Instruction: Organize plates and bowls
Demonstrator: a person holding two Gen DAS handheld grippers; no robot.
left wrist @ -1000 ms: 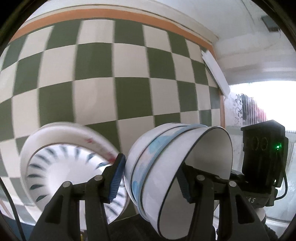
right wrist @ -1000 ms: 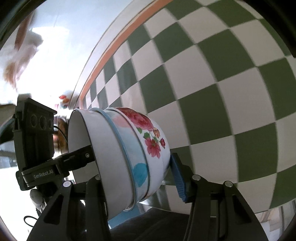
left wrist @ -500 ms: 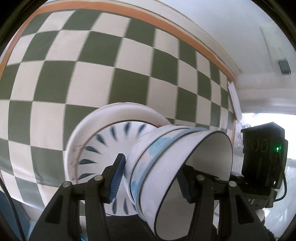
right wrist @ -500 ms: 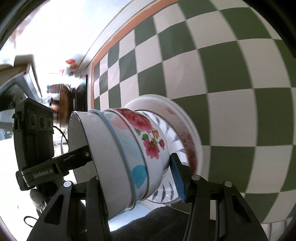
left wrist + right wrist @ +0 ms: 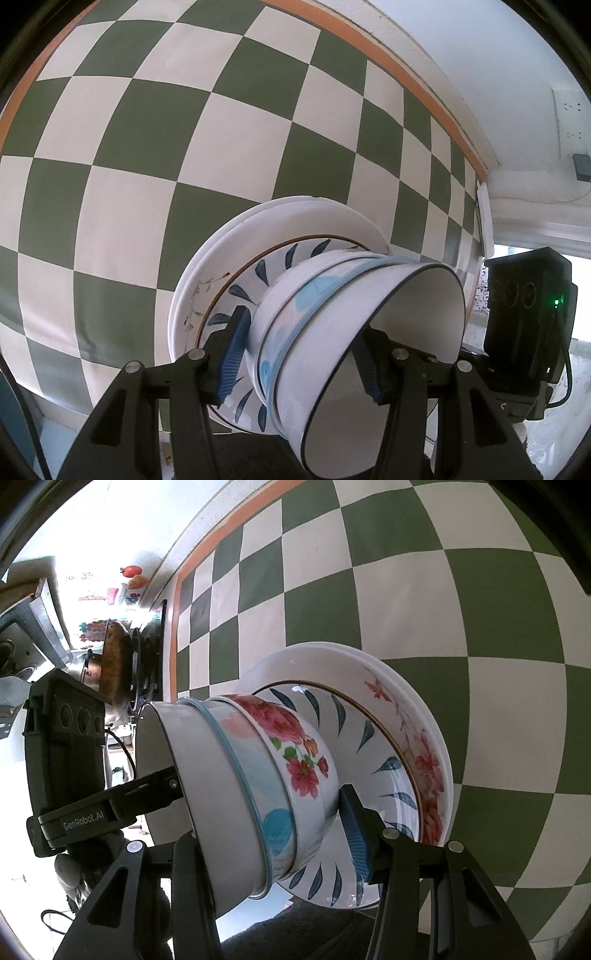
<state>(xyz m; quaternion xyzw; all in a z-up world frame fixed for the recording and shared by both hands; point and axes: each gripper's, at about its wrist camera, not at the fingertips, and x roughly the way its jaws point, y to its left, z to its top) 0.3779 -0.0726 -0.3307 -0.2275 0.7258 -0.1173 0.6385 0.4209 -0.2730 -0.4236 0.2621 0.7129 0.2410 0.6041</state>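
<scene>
A nested stack of bowls (image 5: 354, 332) is held between both grippers: a white bowl with a dark rim innermost, a blue-rimmed one, a red-flowered one (image 5: 295, 753) outermost. My left gripper (image 5: 299, 354) is shut on one wall of the stack, one finger inside, one outside. My right gripper (image 5: 266, 819) is shut on the opposite wall the same way. The stack's base sits at a stack of plates (image 5: 266, 266): a blue-leaf plate (image 5: 369, 738) on flowered white plates (image 5: 424, 746). Whether the base touches it is hidden.
The plates lie on a green-and-white checked cloth (image 5: 147, 147) with an orange border. A wok on a stove (image 5: 118, 664) stands beyond the cloth's edge. Each view shows the other gripper's black camera housing (image 5: 524, 314), (image 5: 62, 746).
Both grippers have carried the bowl stack over to the plates and down towards them; the plates have moved from the side to directly behind the bowls' base.
</scene>
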